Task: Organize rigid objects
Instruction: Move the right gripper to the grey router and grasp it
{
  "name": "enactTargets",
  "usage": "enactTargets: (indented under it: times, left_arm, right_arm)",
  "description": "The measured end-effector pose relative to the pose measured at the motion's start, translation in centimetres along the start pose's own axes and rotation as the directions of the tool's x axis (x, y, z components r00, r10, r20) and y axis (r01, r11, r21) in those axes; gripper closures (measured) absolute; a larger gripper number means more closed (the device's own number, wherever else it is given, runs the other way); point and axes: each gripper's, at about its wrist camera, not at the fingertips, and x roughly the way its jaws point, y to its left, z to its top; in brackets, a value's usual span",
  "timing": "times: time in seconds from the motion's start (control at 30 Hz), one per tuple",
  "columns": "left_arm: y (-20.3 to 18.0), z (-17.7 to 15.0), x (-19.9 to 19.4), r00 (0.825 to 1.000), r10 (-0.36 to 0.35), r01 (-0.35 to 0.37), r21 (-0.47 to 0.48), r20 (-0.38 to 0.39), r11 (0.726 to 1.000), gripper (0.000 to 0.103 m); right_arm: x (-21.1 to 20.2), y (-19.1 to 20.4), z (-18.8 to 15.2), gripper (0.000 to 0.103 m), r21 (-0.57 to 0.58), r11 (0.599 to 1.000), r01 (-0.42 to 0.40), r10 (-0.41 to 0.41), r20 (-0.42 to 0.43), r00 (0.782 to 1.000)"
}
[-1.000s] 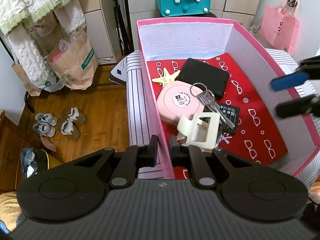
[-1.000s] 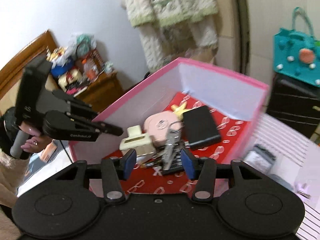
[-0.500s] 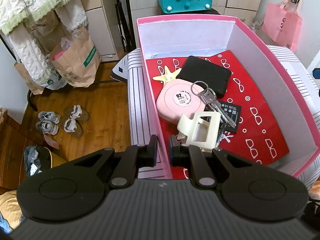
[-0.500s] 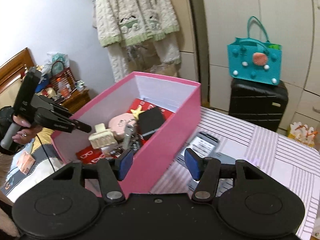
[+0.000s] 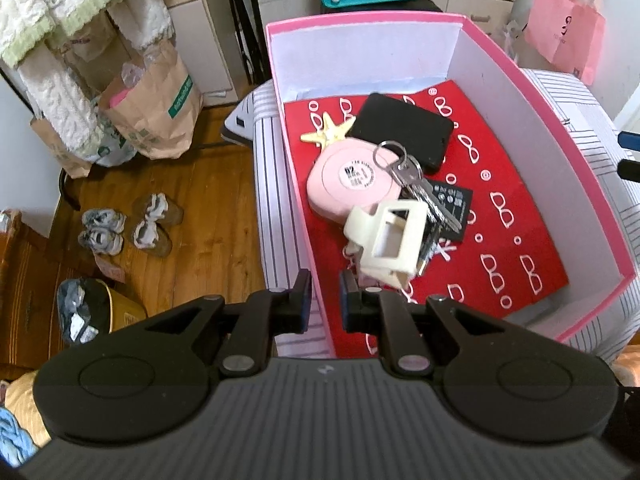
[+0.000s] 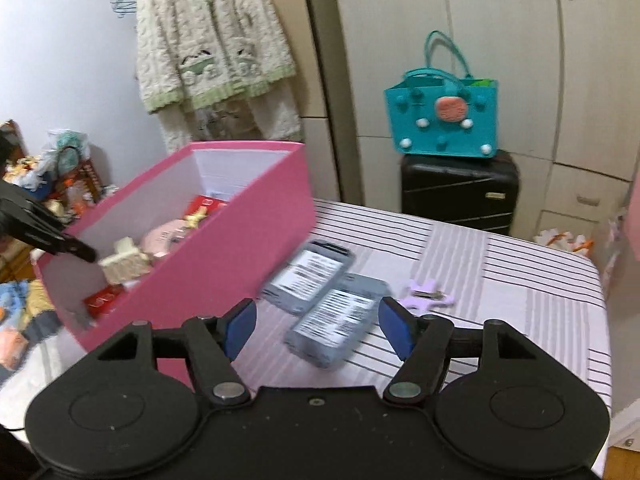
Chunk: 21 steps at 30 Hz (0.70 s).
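Left wrist view: left tool (image 5: 324,294) clamped tight on the near left wall of the pink box (image 5: 540,92), one finger outside, one inside.
Box floor: red liner with white glasses print (image 5: 516,184).
Box contents: cream hair claw clip (image 5: 390,242) nearest the left tool; round pink case (image 5: 344,188) behind it; key bunch (image 5: 416,188) lying across the pink case and a black label card (image 5: 454,204); black flat case (image 5: 404,130) further back; cream starfish (image 5: 330,132) just beside the black case.
Right wrist view: right tool (image 6: 316,326) with jaws opening, wide apart, nothing between the blue pads (image 6: 240,322).
Desk: striped cloth (image 6: 500,276) covers it; pink box sits at its left end.
Loose items: two grey packs with printed labels (image 6: 320,298) lie on the cloth just ahead of the right tool, overlapping, beside the box's right wall; blurred. Small lilac piece (image 6: 428,296) to their right, apart from them.
Background: teal felt bag (image 6: 444,120) on a black suitcase (image 6: 460,192).
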Motion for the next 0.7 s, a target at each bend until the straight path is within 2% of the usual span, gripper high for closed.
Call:
enactTargets:
  times: [0.17,0.37,0.57,0.7]
  left_arm:
    - [-0.3,-0.5,-0.3,1.0,0.03,-0.03,0.002,0.009,1.0,0.094]
    - [-0.4,-0.6,-0.3,0.999,0.041,-0.04,-0.019,0.022,0.999,0.095]
    - [-0.5,-0.6,-0.4,0.999,0.047,-0.047,-0.014,0.021,0.999,0.095]
    - [-0.4,-0.6,-0.3,0.999,0.04,-0.039,-0.023,0.02,0.999,0.095]
  right_arm:
    - [0.8,-1.1,-1.9,0.03,-0.034,0.999,0.042,-0.043,-0.005,0.999]
    - [2.6,-1.1,-2.8,0.028,-0.033,0.999,-0.005,0.004,-0.035,0.999]
    - [5.2,-1.2,-2.2,0.027,0.046,0.998,-0.041,0.044,-0.06,0.997]
    - [7.3,-2.0,-1.5,0.026,0.157,0.987,-0.042,0.057,-0.087,0.995]
